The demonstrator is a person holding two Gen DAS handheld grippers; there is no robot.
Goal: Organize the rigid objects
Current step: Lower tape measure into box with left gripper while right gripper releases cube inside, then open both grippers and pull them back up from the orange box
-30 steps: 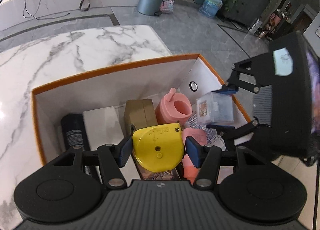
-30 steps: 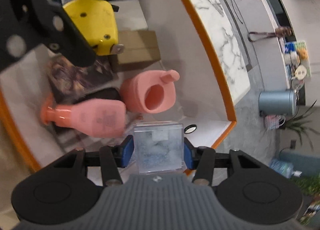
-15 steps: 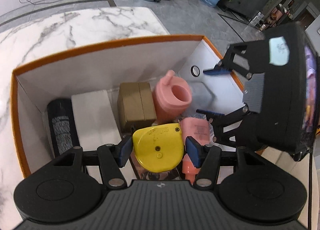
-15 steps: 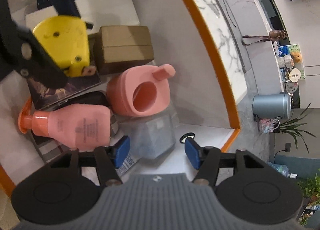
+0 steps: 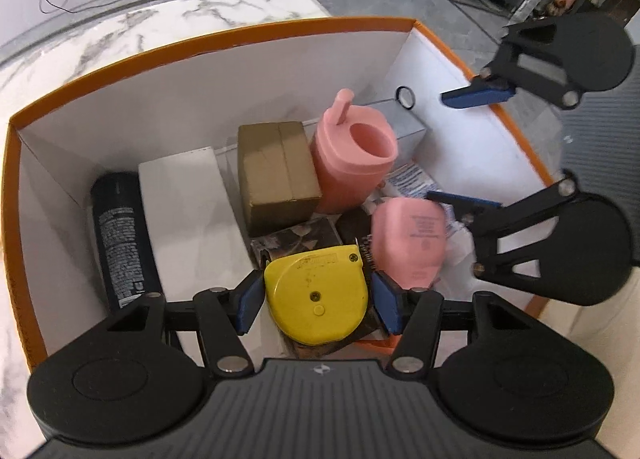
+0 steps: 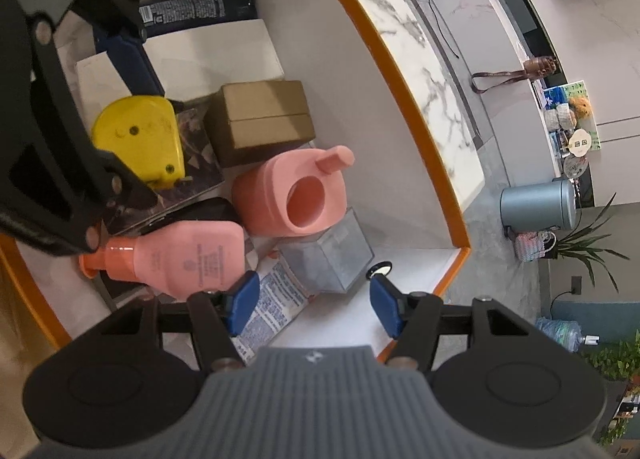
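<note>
My left gripper [image 5: 316, 301] was clamped on the yellow tape measure [image 5: 316, 295], low inside the orange box [image 5: 208, 39], to set it down. My right gripper [image 6: 314, 301], just opened, was empty, with the clear case [image 6: 328, 255] resting in the corner.

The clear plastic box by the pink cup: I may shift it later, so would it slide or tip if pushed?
The clear plastic box looks hollow, so probably light. Its flat faces suggest sliding rather than rolling. It lies tilted, so a nudge could rock it.
</note>
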